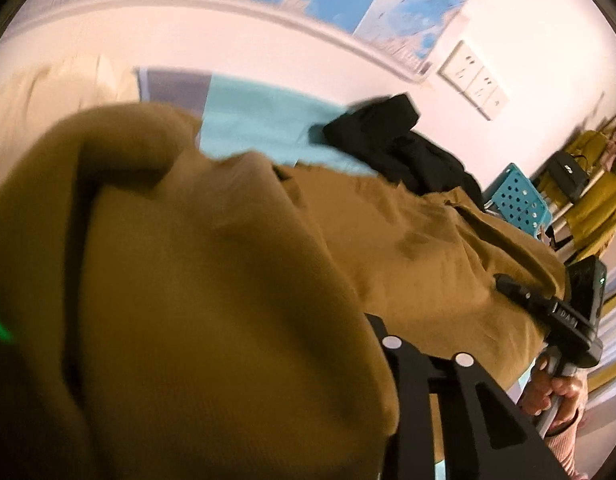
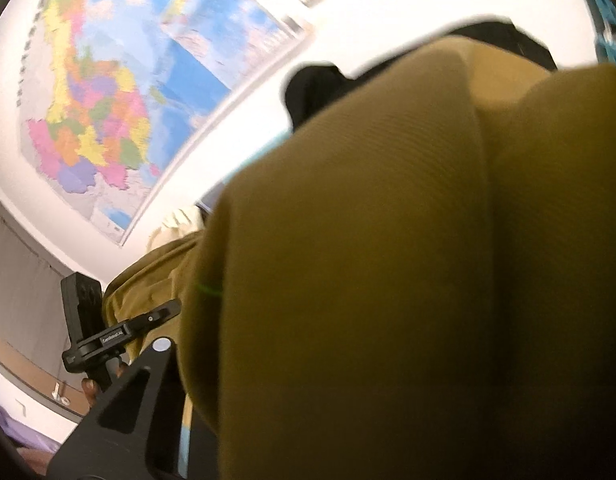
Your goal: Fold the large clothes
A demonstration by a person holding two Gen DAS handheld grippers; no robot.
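A large mustard-brown garment (image 1: pixel 212 264) fills both wrist views and lies bunched right in front of each camera. It stretches between the two grippers. In the left wrist view the cloth hides my left fingertips; only one black finger (image 1: pixel 412 380) shows beneath it. At the right of that view my right gripper (image 1: pixel 506 282) pinches the garment's far edge, with a hand (image 1: pixel 556 392) on its handle. The right wrist view shows the brown garment (image 2: pixel 388 260) draped over my right finger (image 2: pixel 140 392). My left gripper (image 2: pixel 170 309) bites the cloth's edge at the lower left.
A light blue sheet (image 1: pixel 260 120) covers the surface under the garment. On it lie a black garment (image 1: pixel 404 148) and a cream one (image 1: pixel 48 92). A blue perforated crate (image 1: pixel 520 200) and hanging yellow clothes (image 1: pixel 596 208) stand at the right. Maps (image 2: pixel 108 100) hang on the white wall.
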